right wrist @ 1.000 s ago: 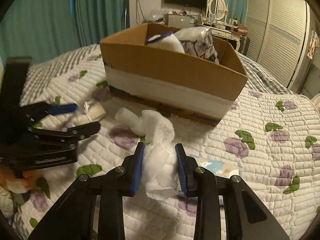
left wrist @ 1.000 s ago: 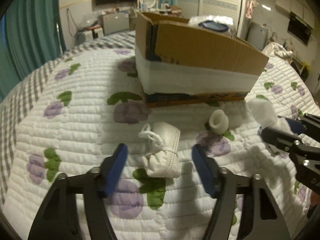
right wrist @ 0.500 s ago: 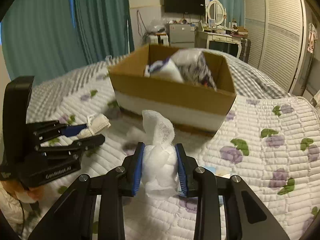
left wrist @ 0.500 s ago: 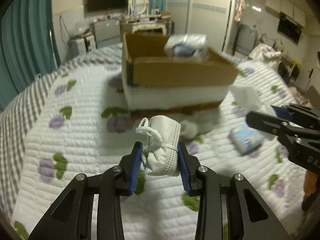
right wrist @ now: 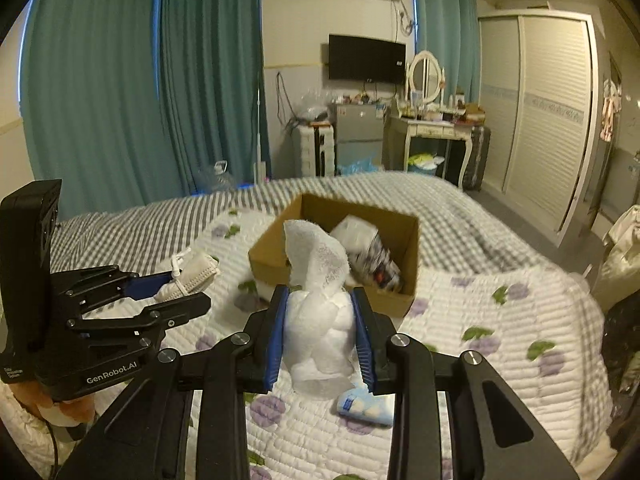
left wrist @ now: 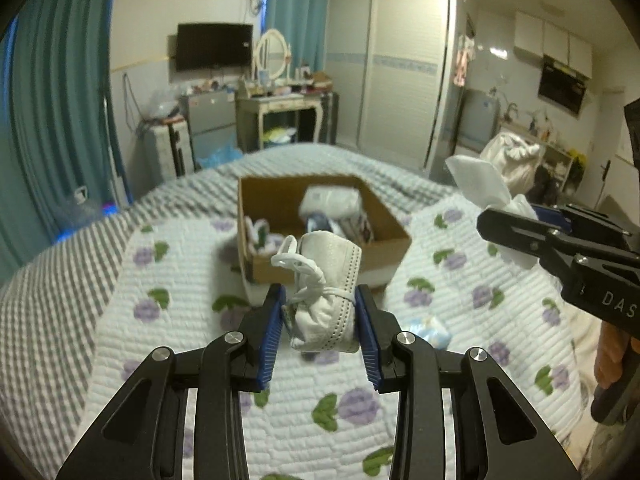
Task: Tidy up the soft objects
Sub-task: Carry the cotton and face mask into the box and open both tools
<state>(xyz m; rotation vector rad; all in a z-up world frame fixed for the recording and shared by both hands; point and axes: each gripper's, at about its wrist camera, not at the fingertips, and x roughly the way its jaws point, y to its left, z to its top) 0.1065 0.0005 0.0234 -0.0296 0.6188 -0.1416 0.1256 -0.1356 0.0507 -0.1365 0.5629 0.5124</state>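
Observation:
My left gripper (left wrist: 320,320) is shut on a small white baby shoe (left wrist: 326,292) with laces and holds it high above the bed. It also shows in the right wrist view (right wrist: 188,276). My right gripper (right wrist: 320,332) is shut on a wad of white gauzy cloth (right wrist: 318,304), also raised; the cloth shows in the left wrist view (left wrist: 486,186). An open cardboard box (left wrist: 384,220) sits on the quilt ahead and below, holding several soft items; it also shows in the right wrist view (right wrist: 280,256).
A small light-blue packet (right wrist: 366,404) lies on the flowered quilt (left wrist: 160,312) below the grippers, also seen in the left wrist view (left wrist: 428,328). Teal curtains (right wrist: 120,100), a dresser and a wardrobe stand beyond the bed.
My left gripper closed on the baby shoe and lifted it. Both grippers have risen well above the bed, so the box now lies lower and farther off.

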